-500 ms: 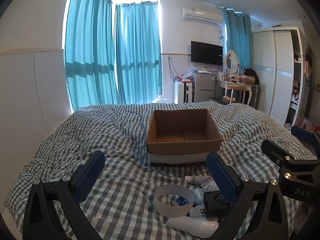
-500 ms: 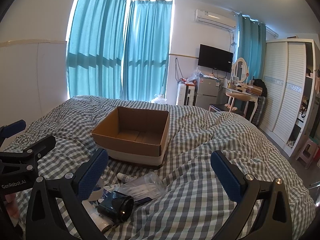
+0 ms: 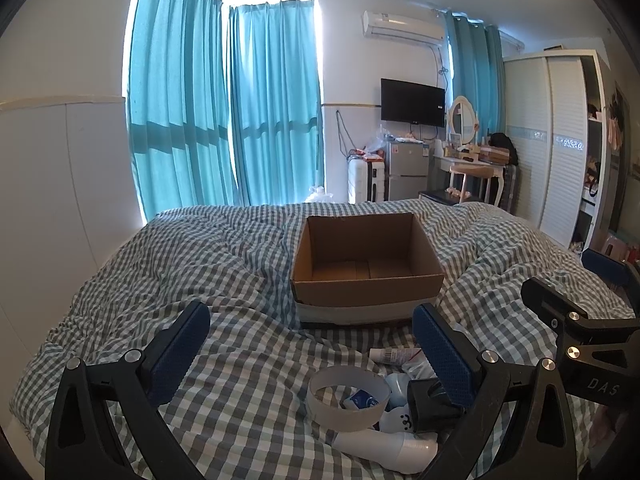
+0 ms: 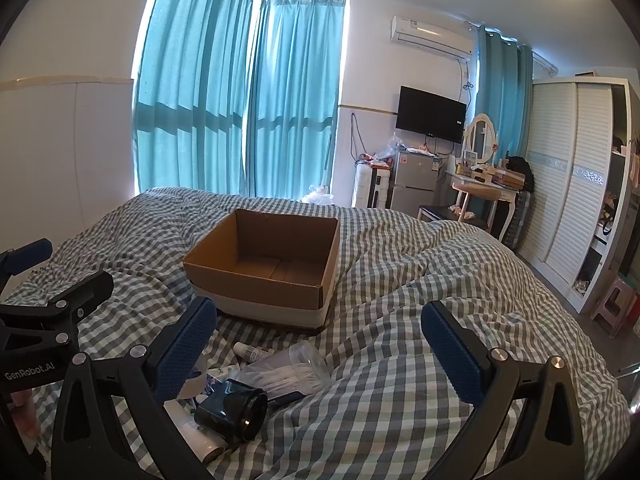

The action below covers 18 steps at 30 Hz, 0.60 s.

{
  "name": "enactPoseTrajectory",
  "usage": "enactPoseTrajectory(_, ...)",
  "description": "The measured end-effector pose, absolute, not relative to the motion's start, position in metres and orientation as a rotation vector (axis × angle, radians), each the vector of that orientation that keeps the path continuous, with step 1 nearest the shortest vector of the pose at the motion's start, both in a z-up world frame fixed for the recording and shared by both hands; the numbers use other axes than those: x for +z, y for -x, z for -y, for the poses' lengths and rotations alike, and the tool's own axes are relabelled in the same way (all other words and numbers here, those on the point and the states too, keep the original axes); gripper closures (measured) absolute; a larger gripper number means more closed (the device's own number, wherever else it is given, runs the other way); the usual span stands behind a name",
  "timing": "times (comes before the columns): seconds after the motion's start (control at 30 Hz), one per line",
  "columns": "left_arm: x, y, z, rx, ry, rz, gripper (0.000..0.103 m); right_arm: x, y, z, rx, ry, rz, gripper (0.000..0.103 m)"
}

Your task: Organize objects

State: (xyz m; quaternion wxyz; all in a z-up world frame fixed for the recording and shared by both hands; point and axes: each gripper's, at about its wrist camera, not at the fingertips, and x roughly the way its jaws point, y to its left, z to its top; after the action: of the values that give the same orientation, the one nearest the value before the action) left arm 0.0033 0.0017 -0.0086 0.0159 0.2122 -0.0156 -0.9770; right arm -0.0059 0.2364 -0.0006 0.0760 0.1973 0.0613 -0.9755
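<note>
An open cardboard box (image 3: 368, 292) sits mid-bed with its bare bottom showing; the right wrist view has the same box (image 4: 252, 284). A small pile lies in front of it: a white tape ring (image 3: 350, 398), a white bottle (image 3: 384, 446), a small tube (image 3: 394, 356), a black device (image 4: 232, 408) and a clear container of cotton swabs (image 4: 288, 372). My left gripper (image 3: 312, 354) hangs open over the bedcover left of the pile, holding nothing. Just right of the pile, my right gripper (image 4: 318, 350) is open and holds nothing.
A rumpled grey checked duvet (image 3: 220, 280) covers the whole bed. Behind it hang teal curtains (image 3: 224, 120), with a fridge (image 3: 406, 168), a dressing table (image 3: 476, 164) and a wardrobe (image 3: 552, 140) at the right. A pink stool (image 4: 616, 300) stands on the floor.
</note>
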Motion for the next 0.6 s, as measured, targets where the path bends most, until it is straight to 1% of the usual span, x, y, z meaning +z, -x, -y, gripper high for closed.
enactPoseTrajectory(0.6,-0.0084,-0.0022,-0.0013,-3.037,-0.671,0.044,0.0,0.0012,0.0065,-0.2364,-2.923,-0.61,-0.186,0.0)
